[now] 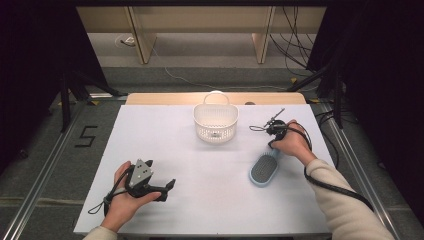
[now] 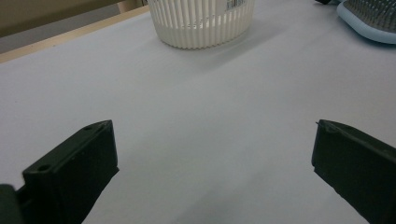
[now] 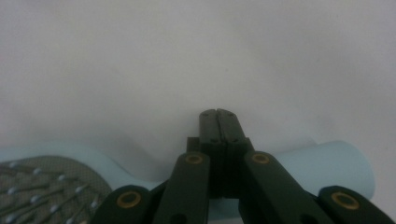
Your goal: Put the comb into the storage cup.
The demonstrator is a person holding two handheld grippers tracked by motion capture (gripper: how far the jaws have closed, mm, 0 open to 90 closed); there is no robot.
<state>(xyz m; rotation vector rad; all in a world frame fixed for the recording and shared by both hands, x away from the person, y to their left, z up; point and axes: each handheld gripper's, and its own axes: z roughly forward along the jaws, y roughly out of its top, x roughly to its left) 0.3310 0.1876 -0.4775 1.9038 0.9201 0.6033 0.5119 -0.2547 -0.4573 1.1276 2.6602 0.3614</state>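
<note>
Your right gripper (image 3: 218,114) has its jaws pressed flat together with nothing between them — they sit just above the pale blue handle of the hairbrush (image 1: 264,169), which lies bristles-up on the white table (image 1: 200,200), near its right side. Your left gripper (image 1: 167,186) rests low at the near left, jaws spread wide and empty (well apart from the brush). The white slatted basket (image 1: 215,122) stands at the far middle — beyond both.
</note>
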